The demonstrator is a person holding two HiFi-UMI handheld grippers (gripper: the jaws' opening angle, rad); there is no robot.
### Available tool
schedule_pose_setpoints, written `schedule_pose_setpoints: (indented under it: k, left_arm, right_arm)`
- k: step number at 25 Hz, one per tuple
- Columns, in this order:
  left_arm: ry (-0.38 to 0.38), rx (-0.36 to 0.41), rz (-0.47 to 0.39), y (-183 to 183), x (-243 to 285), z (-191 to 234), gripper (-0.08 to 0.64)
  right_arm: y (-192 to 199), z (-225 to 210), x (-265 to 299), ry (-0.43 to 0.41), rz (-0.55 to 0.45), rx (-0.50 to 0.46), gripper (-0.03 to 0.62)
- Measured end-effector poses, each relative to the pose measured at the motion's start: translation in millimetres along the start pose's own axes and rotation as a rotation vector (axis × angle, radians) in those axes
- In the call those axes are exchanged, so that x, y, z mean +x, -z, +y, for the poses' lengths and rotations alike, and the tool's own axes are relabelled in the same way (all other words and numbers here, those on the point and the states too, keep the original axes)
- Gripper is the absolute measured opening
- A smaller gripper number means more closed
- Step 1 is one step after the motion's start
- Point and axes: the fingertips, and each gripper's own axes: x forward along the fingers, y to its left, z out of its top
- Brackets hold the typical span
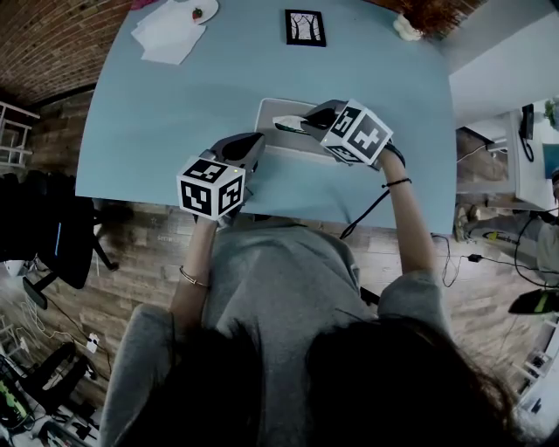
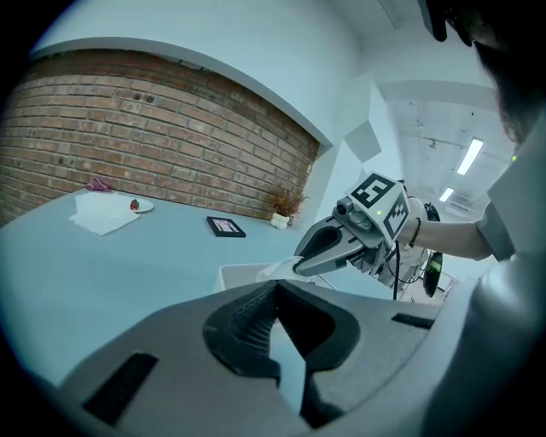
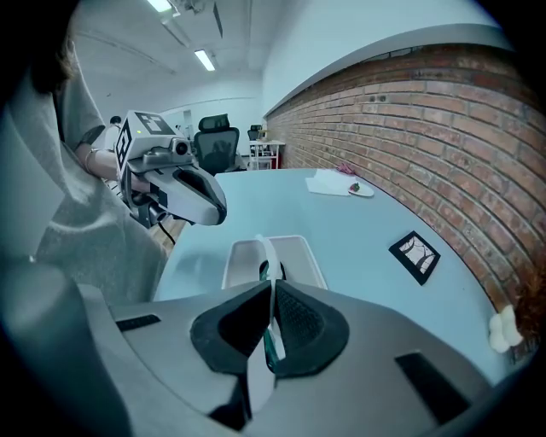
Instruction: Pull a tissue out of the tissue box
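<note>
A flat white tissue box (image 1: 272, 112) lies on the light blue table (image 1: 157, 113), near its front edge. My right gripper (image 1: 306, 125) hangs over the box's slot, shut on a white tissue (image 3: 266, 252) that rises from the tissue box (image 3: 294, 256) as a thin strip between the pads. From the left gripper view, the right gripper (image 2: 299, 266) pinches the tissue (image 2: 277, 269) above the tissue box (image 2: 235, 275). My left gripper (image 1: 255, 141) hovers just left of the box, jaws together with nothing in them; the left gripper (image 3: 222, 213) shows as a closed beak in the right gripper view.
A black picture frame (image 1: 306, 27) lies at the table's far edge. White paper sheets (image 1: 170, 33) and a small plate (image 1: 196, 10) sit at the far left corner, and a small pot (image 1: 406, 26) at the far right. An office chair (image 1: 52, 236) stands left of the table.
</note>
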Motion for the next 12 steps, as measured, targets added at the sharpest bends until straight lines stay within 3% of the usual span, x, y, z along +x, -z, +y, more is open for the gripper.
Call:
schedule_pose_setpoints:
  k: [12]
  left_arm:
    - [0.056, 0.030, -0.002, -9, -2, 0, 0.003]
  right_arm:
    - [-12, -4, -16, 0.053, -0.034, 0.040, 0.003]
